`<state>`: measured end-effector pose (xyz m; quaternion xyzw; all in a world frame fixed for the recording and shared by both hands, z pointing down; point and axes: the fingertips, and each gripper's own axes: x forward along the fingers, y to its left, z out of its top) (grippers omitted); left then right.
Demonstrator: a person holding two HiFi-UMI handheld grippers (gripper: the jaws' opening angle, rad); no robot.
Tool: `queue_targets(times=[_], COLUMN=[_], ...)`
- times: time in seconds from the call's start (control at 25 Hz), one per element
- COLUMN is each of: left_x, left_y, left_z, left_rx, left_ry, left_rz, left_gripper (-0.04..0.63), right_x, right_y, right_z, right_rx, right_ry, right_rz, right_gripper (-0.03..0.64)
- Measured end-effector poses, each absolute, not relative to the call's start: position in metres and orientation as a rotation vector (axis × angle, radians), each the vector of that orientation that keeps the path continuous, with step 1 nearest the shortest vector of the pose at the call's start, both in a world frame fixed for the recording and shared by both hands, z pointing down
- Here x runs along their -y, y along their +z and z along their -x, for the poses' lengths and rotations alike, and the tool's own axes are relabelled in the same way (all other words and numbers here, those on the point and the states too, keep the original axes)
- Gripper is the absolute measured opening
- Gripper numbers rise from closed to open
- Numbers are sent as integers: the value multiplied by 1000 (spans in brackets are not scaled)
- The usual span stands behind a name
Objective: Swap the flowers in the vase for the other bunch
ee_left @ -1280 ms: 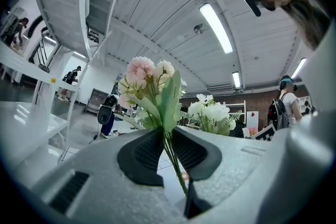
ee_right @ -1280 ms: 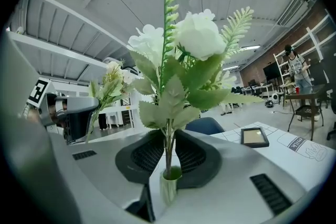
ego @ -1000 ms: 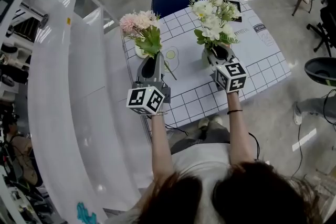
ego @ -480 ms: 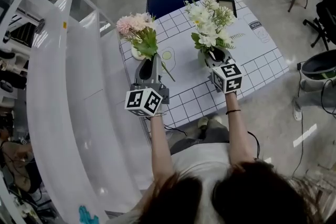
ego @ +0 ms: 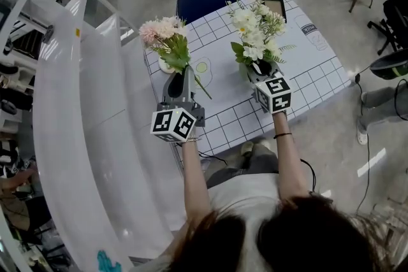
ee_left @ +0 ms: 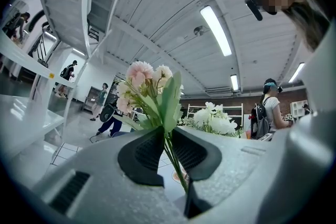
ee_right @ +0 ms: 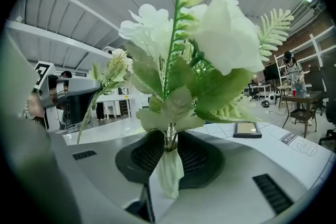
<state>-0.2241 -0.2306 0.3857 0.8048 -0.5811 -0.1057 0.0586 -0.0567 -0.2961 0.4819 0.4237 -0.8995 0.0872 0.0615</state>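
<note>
- Head view shows next to nothing changed over the last second: my left claw still carries the pink bunch and my right claw still carries the white bunch, side by side over the table.
- Left claw is clamped on the pink bunch's thin green stems, whose ends hang free below the pads.
- Right claw is clamped on the white bunch at its wrapped stem, just above the loose tail of the wrap.
- Both bunches are in the air, so I judge the swap half done: old flowers out, new ones not yet in.
- The small white vessel partly hidden behind the pink leaves looks to me like the vase.
- My left forearm and right forearm reach forward over the near table edge, both claws roughly level, marker cubes turned up.
</note>
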Motion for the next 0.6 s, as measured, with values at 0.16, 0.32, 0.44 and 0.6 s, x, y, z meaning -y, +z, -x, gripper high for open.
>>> queue_targets(times=[0.16,0.32,0.44,0.6], left_x=[231,233,234,234], left_y=[386,388,388,388], left_z=[222,221,219,218], left_rx=[1756,1749,1747,1739], left_ry=[-317,-315,-316,-317], left_rz=[-2439,-2439,-2436,-2442], left_gripper=[52,52,54,54], right_x=[295,296,295,293], right_y=[486,486,487,485], right_z=[58,58,58,59], right_rx=[2708,2703,2693,2687], right_ry=[259,245,243,231], right_rz=[-1270,-1266,-1264,-1260], right_gripper=[60,60,60,60])
